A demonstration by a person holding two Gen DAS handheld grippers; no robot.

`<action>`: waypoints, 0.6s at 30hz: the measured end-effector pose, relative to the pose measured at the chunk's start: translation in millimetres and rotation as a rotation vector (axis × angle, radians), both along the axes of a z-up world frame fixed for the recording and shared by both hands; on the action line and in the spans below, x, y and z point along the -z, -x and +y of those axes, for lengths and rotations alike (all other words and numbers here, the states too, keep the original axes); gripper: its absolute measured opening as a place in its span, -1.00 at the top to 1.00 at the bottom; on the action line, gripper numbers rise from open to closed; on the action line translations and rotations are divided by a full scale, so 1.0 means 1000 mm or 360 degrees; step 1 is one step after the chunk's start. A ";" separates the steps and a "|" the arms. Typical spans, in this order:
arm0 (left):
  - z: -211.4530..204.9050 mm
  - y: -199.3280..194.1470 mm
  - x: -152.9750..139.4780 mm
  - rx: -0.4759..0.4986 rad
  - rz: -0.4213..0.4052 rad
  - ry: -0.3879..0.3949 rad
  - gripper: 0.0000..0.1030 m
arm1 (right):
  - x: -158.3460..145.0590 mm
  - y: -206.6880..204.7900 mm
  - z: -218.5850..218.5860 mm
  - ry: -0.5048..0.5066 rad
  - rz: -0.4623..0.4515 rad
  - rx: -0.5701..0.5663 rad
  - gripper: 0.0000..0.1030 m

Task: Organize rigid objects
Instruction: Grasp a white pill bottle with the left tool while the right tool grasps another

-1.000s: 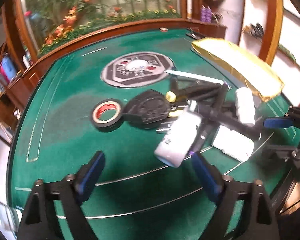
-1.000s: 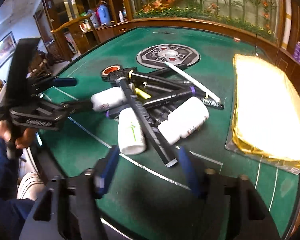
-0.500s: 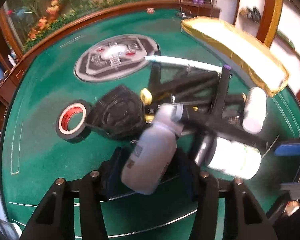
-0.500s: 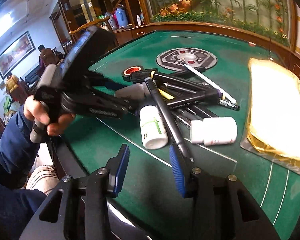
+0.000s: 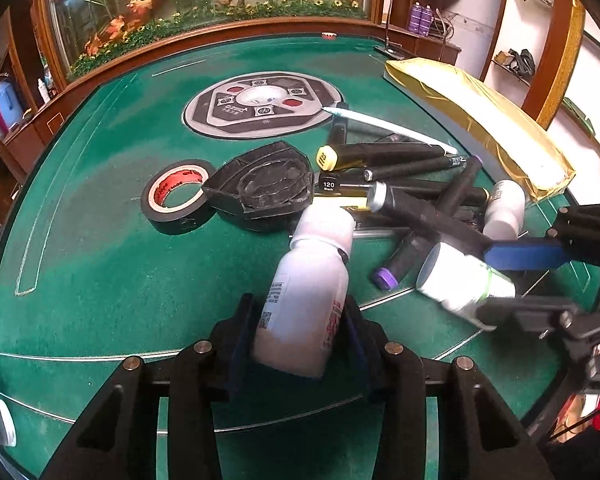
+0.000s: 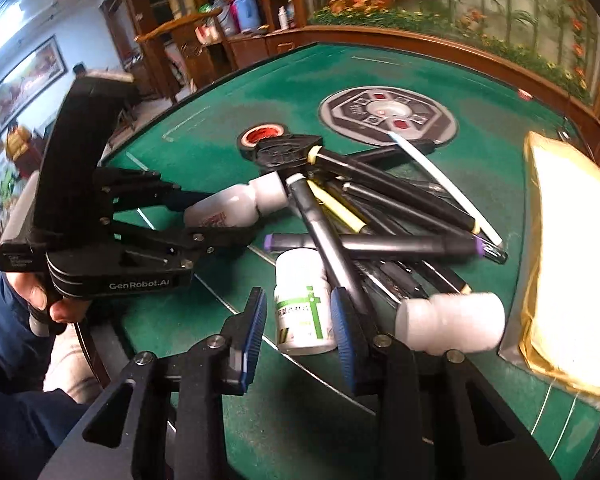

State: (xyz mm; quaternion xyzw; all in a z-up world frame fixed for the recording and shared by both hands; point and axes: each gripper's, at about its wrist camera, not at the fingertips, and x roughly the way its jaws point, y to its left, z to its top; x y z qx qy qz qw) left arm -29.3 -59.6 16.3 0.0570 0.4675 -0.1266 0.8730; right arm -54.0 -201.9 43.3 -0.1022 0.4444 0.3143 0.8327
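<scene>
On the green table (image 5: 100, 264) lies a pile of black markers (image 5: 400, 164) with three white bottles. My left gripper (image 5: 298, 312) has its jaws closing, and both pads press the sides of a white bottle with red print (image 5: 308, 292); the right wrist view shows this bottle (image 6: 228, 208) in that gripper (image 6: 220, 216). My right gripper (image 6: 299, 304) is also closing, around a green-labelled bottle (image 6: 302, 312). Its right pad touches the bottle, while a gap remains at the left pad. A third white bottle (image 6: 452, 320) lies to the right.
A red-cored tape roll (image 5: 176, 196) and a black plastic holder (image 5: 268, 188) lie left of the markers. A gold padded envelope (image 5: 476, 120) sits along the right edge. A grey control disc (image 5: 260, 102) marks the table's centre. A person's hand (image 6: 40, 300) holds the left gripper.
The left gripper moved in around the red-print bottle and closed onto it. The right gripper narrowed and shifted so that the green-labelled bottle now sits between its pads.
</scene>
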 end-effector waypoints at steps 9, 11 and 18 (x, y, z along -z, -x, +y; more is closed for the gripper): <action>-0.001 -0.002 0.000 -0.0037 -0.0027 0.0010 0.17 | 0.018 -0.010 0.023 0.0087 0.0049 -0.0033 0.37; 0.001 0.001 -0.001 -0.0056 -0.0038 0.0040 0.21 | 0.018 -0.008 0.024 0.0065 0.0055 -0.0022 0.37; 0.015 0.017 -0.005 -0.0073 -0.0062 0.0186 0.30 | 0.012 0.002 0.021 -0.0095 0.0087 0.0007 0.37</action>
